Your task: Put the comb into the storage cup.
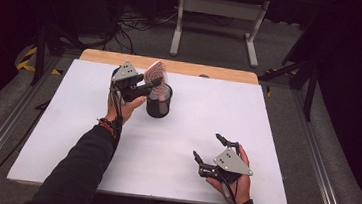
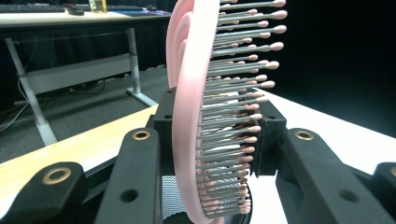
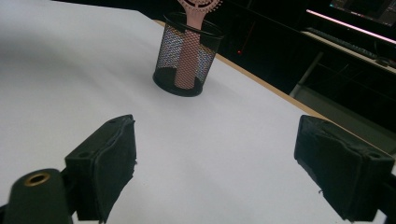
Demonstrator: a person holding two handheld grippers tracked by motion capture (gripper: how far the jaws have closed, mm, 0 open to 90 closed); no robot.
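Note:
A pink hairbrush (image 1: 155, 74) stands with its handle down inside a black mesh cup (image 1: 158, 107) on the white tabletop (image 1: 193, 108). My left gripper (image 1: 149, 86) is shut on the brush's head, just above the cup's rim. In the left gripper view the pads squeeze the brush (image 2: 191, 116) from both sides, bristles facing right, and the cup's mesh (image 2: 170, 196) shows below. My right gripper (image 1: 206, 144) rests near the table's front right, open with nothing between its fingers. From the right gripper (image 3: 215, 154) view, the cup (image 3: 168, 56) with the pink handle (image 3: 189, 51) stands farther off.
A wooden strip (image 1: 172, 65) runs along the table's far edge. Beyond it stands a desk with white legs (image 1: 218, 10), with cables on the floor. Metal rails (image 1: 0, 130) flank the table on both sides.

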